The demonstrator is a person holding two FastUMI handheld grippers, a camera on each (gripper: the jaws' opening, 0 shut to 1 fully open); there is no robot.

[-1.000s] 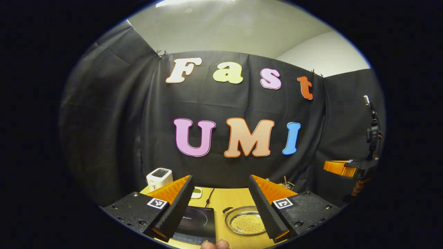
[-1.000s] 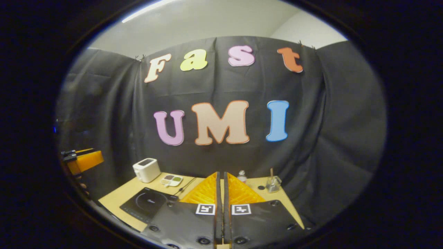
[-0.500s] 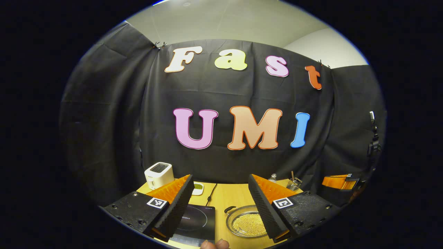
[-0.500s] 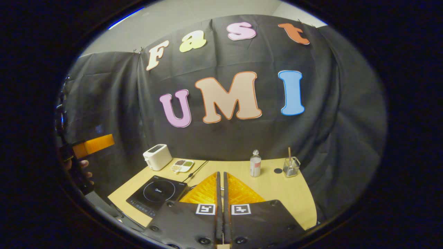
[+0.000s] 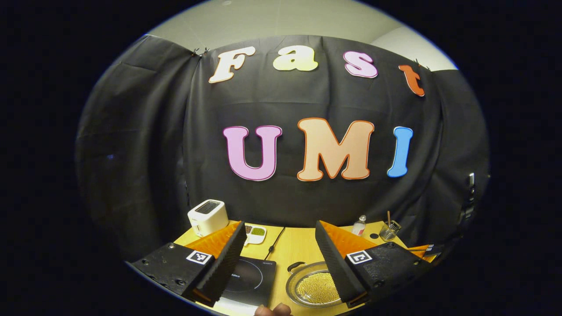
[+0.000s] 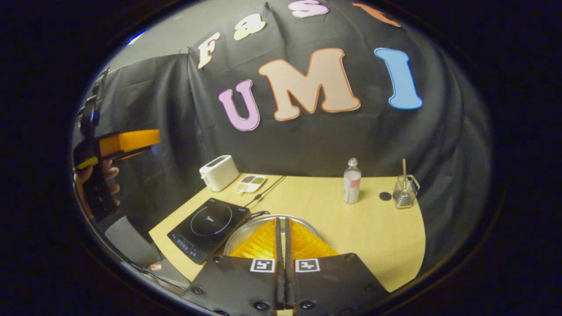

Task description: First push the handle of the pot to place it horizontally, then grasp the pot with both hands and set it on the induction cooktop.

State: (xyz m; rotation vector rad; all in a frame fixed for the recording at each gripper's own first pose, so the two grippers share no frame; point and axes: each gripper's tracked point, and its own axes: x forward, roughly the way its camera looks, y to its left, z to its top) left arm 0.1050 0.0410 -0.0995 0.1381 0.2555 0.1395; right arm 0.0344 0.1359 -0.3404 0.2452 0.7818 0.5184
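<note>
Steel pot (image 5: 314, 287) beside cooktop (image 5: 250, 281); left gripper (image 5: 278, 259) jaws spread, right gripper (image 6: 283, 237) jaws pressed together

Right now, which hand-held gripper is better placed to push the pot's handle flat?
Probably the right hand-held gripper: its fingers are shut into one pushing edge and it sits low over the pot, near the handle. The left hand-held gripper is open and held higher up.
</note>
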